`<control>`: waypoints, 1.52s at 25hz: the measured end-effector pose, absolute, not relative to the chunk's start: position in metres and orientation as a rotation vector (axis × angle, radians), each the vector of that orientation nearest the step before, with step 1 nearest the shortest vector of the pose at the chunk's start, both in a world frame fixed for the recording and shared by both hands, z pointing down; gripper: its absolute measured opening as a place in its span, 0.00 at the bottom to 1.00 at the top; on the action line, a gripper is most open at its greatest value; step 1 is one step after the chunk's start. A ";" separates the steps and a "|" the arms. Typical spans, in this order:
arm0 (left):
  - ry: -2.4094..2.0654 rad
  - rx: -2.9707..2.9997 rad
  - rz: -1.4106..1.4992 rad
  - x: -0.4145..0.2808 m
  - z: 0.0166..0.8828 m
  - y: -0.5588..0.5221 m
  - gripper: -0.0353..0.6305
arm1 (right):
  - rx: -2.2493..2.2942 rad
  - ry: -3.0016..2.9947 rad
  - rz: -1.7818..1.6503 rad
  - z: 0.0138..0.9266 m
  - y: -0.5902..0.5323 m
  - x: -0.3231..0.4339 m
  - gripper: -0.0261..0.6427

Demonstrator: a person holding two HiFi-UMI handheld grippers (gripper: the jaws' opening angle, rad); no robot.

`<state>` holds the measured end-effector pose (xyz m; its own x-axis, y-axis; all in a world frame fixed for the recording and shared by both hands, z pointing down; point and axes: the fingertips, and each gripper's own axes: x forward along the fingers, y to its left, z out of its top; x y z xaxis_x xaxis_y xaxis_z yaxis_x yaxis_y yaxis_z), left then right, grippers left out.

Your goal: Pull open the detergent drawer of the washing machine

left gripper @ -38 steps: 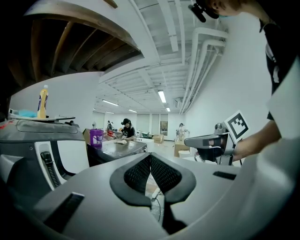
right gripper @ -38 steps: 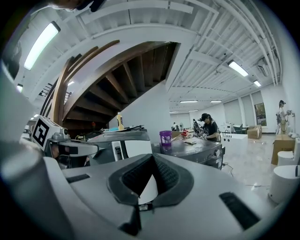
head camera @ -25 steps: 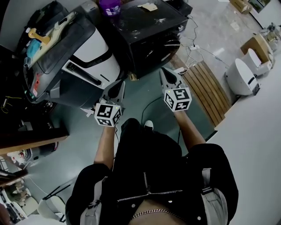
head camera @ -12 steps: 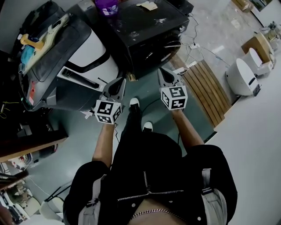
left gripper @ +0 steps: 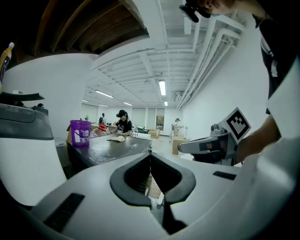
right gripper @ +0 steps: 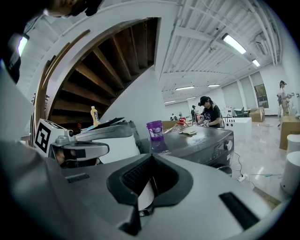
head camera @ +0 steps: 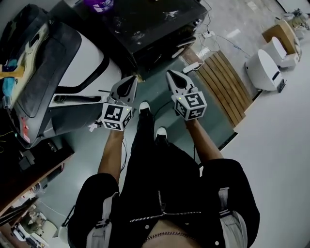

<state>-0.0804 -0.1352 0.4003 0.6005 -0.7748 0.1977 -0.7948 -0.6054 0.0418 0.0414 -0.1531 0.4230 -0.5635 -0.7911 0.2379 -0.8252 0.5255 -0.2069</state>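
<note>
atop glossy dark washer [right gripper: 199, 140], purple bucket [right gripper: 154, 130]

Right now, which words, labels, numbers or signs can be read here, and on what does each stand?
No text can be read.
Purple bucket: white label, print too small.
Left cube, right cube: black square markers, no letters.
Dark machine: panel marks too blurred.

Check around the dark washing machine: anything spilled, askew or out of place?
Nothing spilled or damaged. A purple plastic bucket stands on top of the dark washing machine, and a white power strip with loose cables lies on the floor beside it, next to the wooden slatted platform, which could be a trip hazard.
</note>
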 end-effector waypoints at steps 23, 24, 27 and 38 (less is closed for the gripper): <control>-1.118 2.655 0.292 -0.061 0.495 -0.225 0.09 | 1.394 -2.723 1.246 0.553 -0.258 0.024 0.15; -1.114 2.646 0.295 -0.062 0.498 -0.227 0.09 | 1.394 -2.717 1.287 0.559 -0.262 0.022 0.15; -1.097 2.627 0.310 -0.065 0.508 -0.229 0.09 | 1.379 -2.704 1.418 0.576 -0.274 0.016 0.23; -1.073 2.585 0.350 -0.081 0.533 -0.245 0.09 | 1.267 -2.871 2.097 0.601 -0.329 0.024 0.45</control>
<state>-0.0814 -0.2447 0.5329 0.6879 -0.6406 0.3413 -0.7187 -0.6670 0.1966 0.0244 -0.3288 0.6009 -0.6027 -0.7899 -0.1133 -0.1323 0.2390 -0.9620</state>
